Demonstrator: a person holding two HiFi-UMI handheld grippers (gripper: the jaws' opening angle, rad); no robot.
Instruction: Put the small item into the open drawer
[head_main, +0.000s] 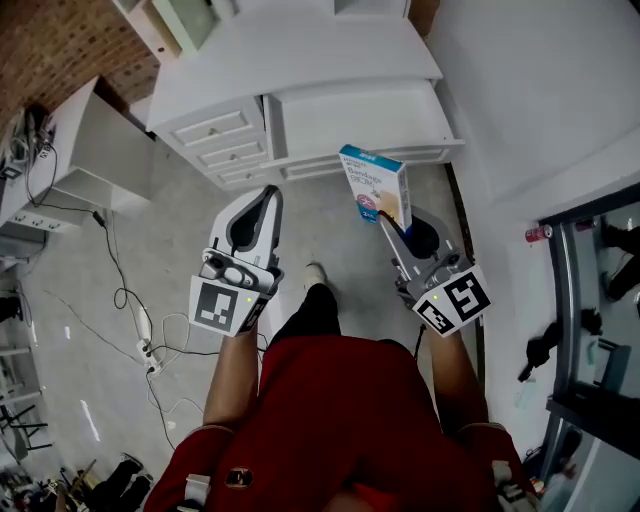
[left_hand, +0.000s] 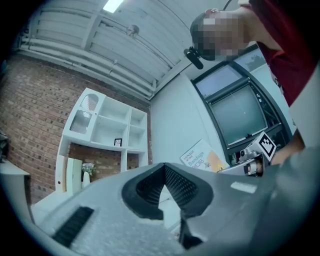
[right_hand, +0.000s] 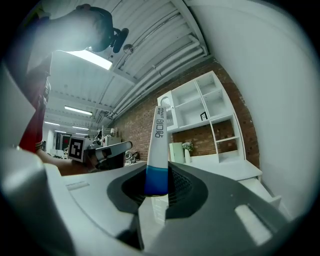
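Grey floor bears a white dresser and cables

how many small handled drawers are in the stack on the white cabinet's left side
3, stacked at the left end of the white cabinet: top small white drawer, middle drawer, bottom drawer. Any lower ones would be hidden.

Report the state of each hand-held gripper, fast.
Left hand-held gripper: closed, with nothing between the jaws.
Right hand-held gripper: closed on the blue and white box, which it holds upright.
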